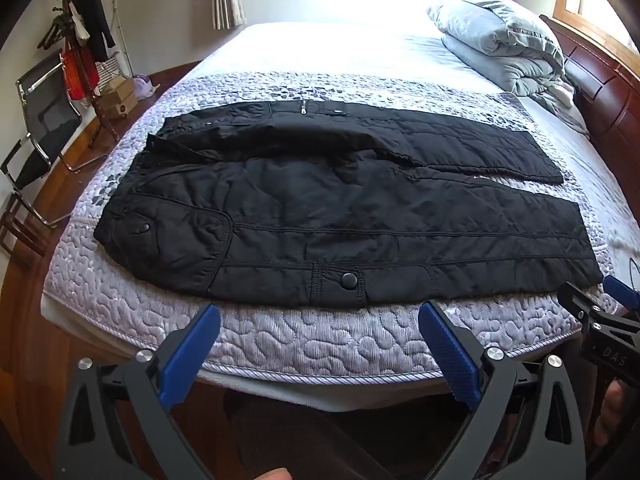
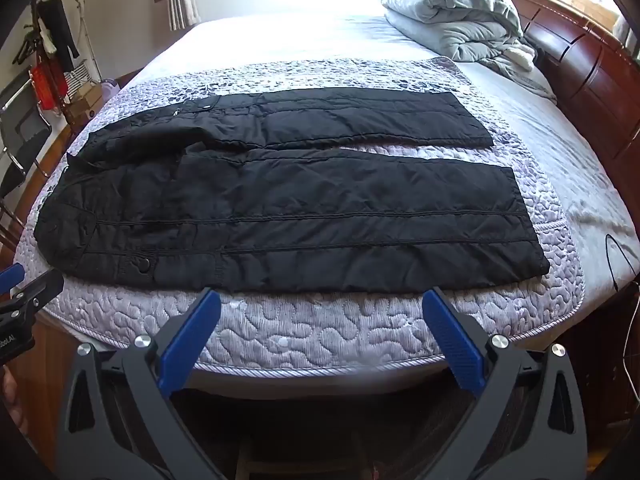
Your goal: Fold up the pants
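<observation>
Black pants (image 1: 340,208) spread flat across quilted bed (image 1: 304,336), legs parted, left gripper (image 1: 320,316) and right gripper (image 2: 322,300) both spread wide, empty (bases cut off below), short of the near hem.

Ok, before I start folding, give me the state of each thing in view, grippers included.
Pants: unfolded, spread flat on the mattress, legs apart, waist to the left.
Left gripper: open, empty, short of the pants' near edge.
Right gripper: open, empty, at the near edge.
Duvet: folded, by the headboard.
</observation>
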Demonstrator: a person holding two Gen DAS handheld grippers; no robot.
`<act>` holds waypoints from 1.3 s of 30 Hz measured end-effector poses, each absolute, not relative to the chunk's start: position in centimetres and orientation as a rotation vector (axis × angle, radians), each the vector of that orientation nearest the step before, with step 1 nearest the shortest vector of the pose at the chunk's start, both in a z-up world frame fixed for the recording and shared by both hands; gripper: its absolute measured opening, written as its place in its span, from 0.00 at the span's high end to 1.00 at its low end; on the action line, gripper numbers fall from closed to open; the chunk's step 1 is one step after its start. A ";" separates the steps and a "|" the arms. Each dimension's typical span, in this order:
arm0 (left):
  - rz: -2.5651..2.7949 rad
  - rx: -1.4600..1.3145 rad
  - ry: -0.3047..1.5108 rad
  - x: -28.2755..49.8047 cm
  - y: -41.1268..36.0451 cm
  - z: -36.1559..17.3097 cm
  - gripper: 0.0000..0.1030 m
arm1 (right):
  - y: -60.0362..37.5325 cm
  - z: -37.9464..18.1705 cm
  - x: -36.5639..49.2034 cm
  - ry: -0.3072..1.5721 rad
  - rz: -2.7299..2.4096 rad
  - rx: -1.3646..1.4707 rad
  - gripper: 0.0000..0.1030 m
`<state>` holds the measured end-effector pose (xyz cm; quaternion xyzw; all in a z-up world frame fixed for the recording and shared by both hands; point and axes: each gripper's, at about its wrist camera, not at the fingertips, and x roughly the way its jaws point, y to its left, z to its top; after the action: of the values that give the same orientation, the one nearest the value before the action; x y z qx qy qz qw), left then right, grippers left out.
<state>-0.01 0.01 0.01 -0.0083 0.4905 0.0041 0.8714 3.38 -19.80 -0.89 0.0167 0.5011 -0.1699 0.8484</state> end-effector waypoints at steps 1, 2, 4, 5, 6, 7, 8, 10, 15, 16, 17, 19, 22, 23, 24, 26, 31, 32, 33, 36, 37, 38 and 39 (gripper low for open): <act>0.009 -0.017 1.024 0.0 0.0 0.0 0.03 | -19.8 -0.9 3.4 1.058 -0.358 0.036 0.02; 0.010 -0.016 1.023 0.0 0.0 0.0 0.03 | -19.8 -0.9 3.4 1.058 -0.358 0.035 0.02; 0.009 -0.018 1.022 0.0 0.0 0.1 0.03 | -19.8 -0.9 3.3 1.057 -0.358 0.034 0.02; 0.010 -0.019 1.021 0.0 0.0 0.1 0.03 | -19.7 -0.8 3.3 1.057 -0.357 0.033 0.02; 0.009 -0.020 1.021 0.0 0.1 0.1 0.03 | -19.7 -0.8 3.2 1.056 -0.358 0.032 0.02; 0.009 -0.021 1.020 0.0 0.1 0.1 0.03 | -19.7 -0.7 3.2 1.055 -0.357 0.030 0.02; 0.010 -0.020 1.020 0.0 0.1 0.1 0.03 | -19.8 -0.9 3.4 1.062 -0.359 0.036 0.02; 0.010 -0.021 1.020 0.0 -0.4 0.1 0.03 | -19.8 -0.9 3.4 1.063 -0.360 0.037 0.02; 0.011 -0.026 1.019 -0.1 -0.5 0.1 0.03 | -19.8 -0.9 3.2 1.062 -0.363 0.036 0.02; 0.011 -0.027 1.019 -0.1 -0.6 0.1 0.03 | -20.2 -1.1 3.5 1.062 -0.363 0.039 0.02; 0.011 -0.027 1.019 -0.1 -0.6 0.1 0.03 | -20.2 -1.1 3.5 1.062 -0.364 0.039 0.02; 0.010 -0.018 1.019 0.1 -0.6 0.4 0.03 | -20.2 -1.1 3.3 1.062 -0.363 0.040 0.02; 0.009 -0.017 1.020 0.2 -0.5 0.3 0.03 | -20.2 -1.1 3.3 1.063 -0.365 0.039 0.02; 0.009 -0.018 1.019 0.2 -0.5 0.3 0.03 | -20.2 -1.1 3.3 1.063 -0.364 0.040 0.02; 0.009 -0.019 1.019 0.2 -0.5 0.4 0.03 | -20.2 -1.1 3.3 1.063 -0.364 0.040 0.02; 0.009 -0.019 1.019 0.2 -0.5 0.3 0.03 | -20.2 -1.1 3.3 1.063 -0.366 0.038 0.02; 0.005 -0.018 1.017 0.2 -0.4 0.5 0.03 | -20.3 -1.1 3.3 1.062 -0.367 0.034 0.02; 0.005 -0.017 1.017 0.2 -0.5 0.5 0.03 | -20.3 -1.1 3.3 1.062 -0.367 0.032 0.02; 0.005 -0.017 1.017 0.2 -0.4 0.4 0.03 | -20.3 -1.1 3.3 1.062 -0.367 0.032 0.02; 0.003 -0.014 1.015 0.3 -0.5 0.6 0.03 | -20.3 -1.1 3.3 1.063 -0.368 0.032 0.02; 0.002 -0.013 1.014 0.4 -0.6 0.6 0.03 | -20.3 -1.1 3.3 1.063 -0.368 0.031 0.02; 0.001 -0.012 1.013 0.4 -0.6 0.7 0.03 | -20.3 -1.1 3.3 1.062 -0.367 0.031 0.02; 0.001 -0.011 1.012 0.5 -0.7 0.8 0.03 | -20.3 -1.1 3.3 1.062 -0.367 0.030 0.02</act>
<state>0.47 -0.67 0.77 -0.0055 0.4848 0.0006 0.8746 3.31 -20.27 -1.11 0.0144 0.5035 -0.1741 0.8461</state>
